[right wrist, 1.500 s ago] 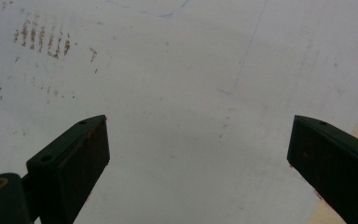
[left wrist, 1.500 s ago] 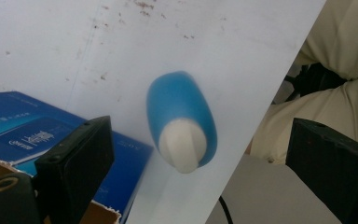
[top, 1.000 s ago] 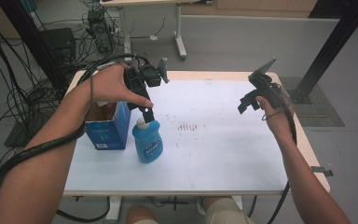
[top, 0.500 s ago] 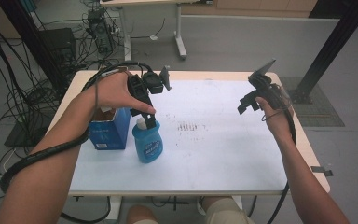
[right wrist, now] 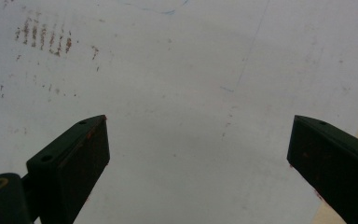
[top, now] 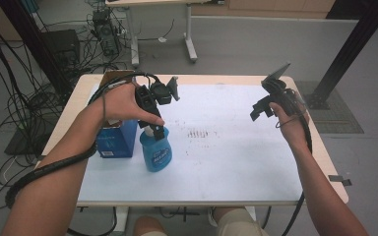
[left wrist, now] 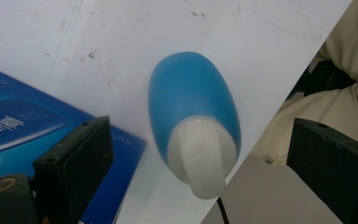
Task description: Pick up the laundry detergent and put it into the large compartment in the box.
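Left gripper view: blue bottle (left wrist: 193,105) upright, white cap (left wrist: 201,158) uppermost.

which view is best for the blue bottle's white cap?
Left gripper view: the white cap of the blue bottle sits large and unobstructed between the open left claw jaws. In the high view the hand and claw partly cover it.

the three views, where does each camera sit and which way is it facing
High view: fixed above the person's side, facing forward and down on the white-topped table; both forearms enter from below, left gripper over the blue plastic bottle with a white cap, right gripper raised.
Left gripper view: rides the left gripper, looking straight down on the bottle; open black jaws and the person's lap show.
Right gripper view: rides the right gripper, facing down at the tabletop; open jaws show.
Shared: high and left gripper views both show the bottle and the blue cardboard box.
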Available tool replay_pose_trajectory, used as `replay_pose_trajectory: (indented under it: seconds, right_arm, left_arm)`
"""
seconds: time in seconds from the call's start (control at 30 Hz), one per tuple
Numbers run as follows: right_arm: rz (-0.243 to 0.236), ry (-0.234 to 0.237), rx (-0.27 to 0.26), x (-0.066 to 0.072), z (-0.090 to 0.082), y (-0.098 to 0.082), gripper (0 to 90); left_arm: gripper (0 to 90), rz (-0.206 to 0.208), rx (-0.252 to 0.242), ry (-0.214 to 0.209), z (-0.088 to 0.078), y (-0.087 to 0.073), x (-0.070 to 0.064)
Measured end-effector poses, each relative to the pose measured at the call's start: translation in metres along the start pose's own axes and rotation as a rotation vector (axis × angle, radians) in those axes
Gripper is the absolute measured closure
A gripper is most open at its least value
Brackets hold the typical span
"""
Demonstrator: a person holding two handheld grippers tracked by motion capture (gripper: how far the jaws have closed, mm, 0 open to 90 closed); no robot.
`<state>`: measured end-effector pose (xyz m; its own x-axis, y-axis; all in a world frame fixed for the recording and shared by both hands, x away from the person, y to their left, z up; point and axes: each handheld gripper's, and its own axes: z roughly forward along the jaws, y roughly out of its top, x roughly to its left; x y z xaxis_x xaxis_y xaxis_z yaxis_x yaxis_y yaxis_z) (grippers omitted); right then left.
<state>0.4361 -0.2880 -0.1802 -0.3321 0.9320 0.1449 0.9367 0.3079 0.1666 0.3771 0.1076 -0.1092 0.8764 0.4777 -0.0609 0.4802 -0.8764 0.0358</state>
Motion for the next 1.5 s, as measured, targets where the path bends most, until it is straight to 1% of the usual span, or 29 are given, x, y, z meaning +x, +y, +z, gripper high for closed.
replay_pose_trajectory:
  seconds: [0.2,0.27,0.4,0.67,0.9,1.13,1.37,1.5]
  right_arm:
    - [-0.001,0.001,0.000,0.000,0.001,0.000,5.6]
    - [-0.002,0.001,0.000,0.000,0.001,0.000,5.6]
    - [-0.003,0.003,0.000,0.000,0.001,0.000,5.7]
    - [-0.003,0.003,0.000,0.000,0.001,-0.001,5.6]
    - [-0.003,0.004,0.000,-0.001,0.002,-0.002,5.7]
    - [0.004,0.005,0.002,-0.002,0.003,-0.001,5.6]
    - [0.002,0.006,0.004,-0.002,0.004,-0.001,5.6]
    - [0.000,0.006,0.004,-0.002,0.003,-0.001,5.6]
  left_arm:
    - [7.5,-0.014,0.002,-0.001,0.006,-0.001,0.000]
    - [7.4,-0.012,0.003,-0.001,0.007,-0.001,0.000]
    - [7.3,-0.020,0.009,0.000,0.014,-0.001,-0.001]
    - [7.2,-0.028,0.021,0.004,0.022,0.000,-0.002]
    - [7.1,-0.037,0.021,0.008,0.028,0.000,-0.002]
    - [7.0,-0.045,0.019,0.004,0.034,-0.001,-0.002]
    - [7.0,-0.051,0.025,0.010,0.042,-0.001,-0.004]
    - [6.9,-0.053,0.024,0.009,0.044,-0.001,-0.005]
